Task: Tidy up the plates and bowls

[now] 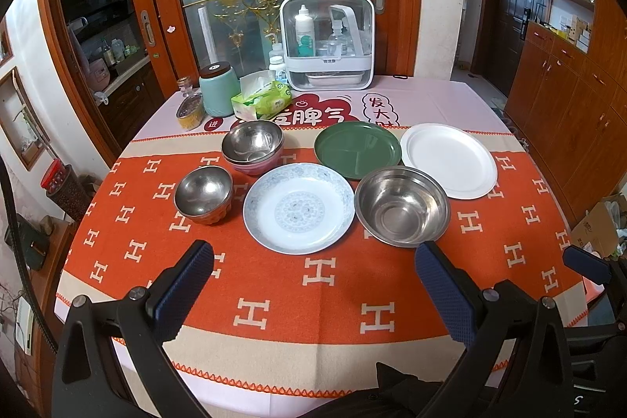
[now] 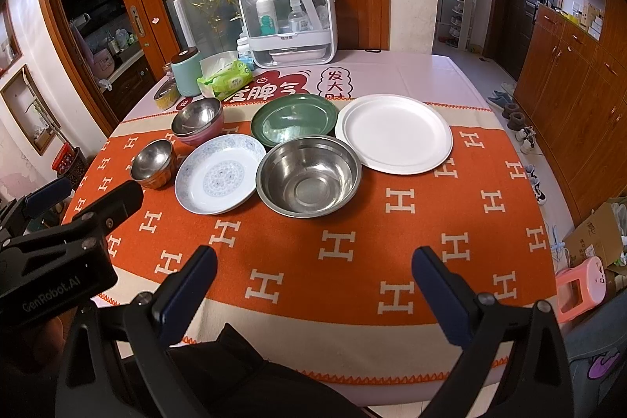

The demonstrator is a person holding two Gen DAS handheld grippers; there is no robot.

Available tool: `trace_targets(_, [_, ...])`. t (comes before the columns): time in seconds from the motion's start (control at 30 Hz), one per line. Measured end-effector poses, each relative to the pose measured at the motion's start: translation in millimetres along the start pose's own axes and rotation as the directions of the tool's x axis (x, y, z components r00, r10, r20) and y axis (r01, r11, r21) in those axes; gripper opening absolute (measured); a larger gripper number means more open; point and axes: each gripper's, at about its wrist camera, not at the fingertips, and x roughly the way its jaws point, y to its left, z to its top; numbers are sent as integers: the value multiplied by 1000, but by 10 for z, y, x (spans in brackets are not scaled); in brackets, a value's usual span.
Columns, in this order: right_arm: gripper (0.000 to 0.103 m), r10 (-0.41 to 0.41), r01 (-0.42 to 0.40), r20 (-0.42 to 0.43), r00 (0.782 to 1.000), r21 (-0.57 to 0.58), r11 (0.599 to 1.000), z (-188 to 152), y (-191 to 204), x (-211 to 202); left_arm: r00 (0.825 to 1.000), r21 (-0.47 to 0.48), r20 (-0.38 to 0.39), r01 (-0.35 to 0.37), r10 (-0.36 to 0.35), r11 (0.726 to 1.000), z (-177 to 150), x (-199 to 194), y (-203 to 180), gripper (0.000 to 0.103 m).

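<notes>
Both claws wide, empty — left gripper (image 1: 313, 285), right gripper (image 2: 313, 285); ahead, patterned plate (image 1: 298, 213) likely brittle, slick — pinch near rim.

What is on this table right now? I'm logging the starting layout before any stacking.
White plate: 1, white, far right.
Green plate: 1, dark green, left of white plate.
Patterned plate: 1, white-blue, front centre.
Large steel bowl: 1, silver, right of patterned plate.
Small steel bowl: 1, silver, front left.
Nested bowls: steel in pink, behind small bowl.
Tissue pack: 1, green, back left.
Canister: 1, mint, beside tissues.
Storage box: 1, white-clear, back.
Left gripper: open, hovering.
Right gripper: open, hovering.
</notes>
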Motion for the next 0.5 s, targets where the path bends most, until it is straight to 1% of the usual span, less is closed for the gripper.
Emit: trace_targets(0.5, [100, 0, 0, -2, 1000, 0, 1000, 2, -7, 13, 1000, 1, -2, 0, 0, 1000, 0, 1, -1, 102])
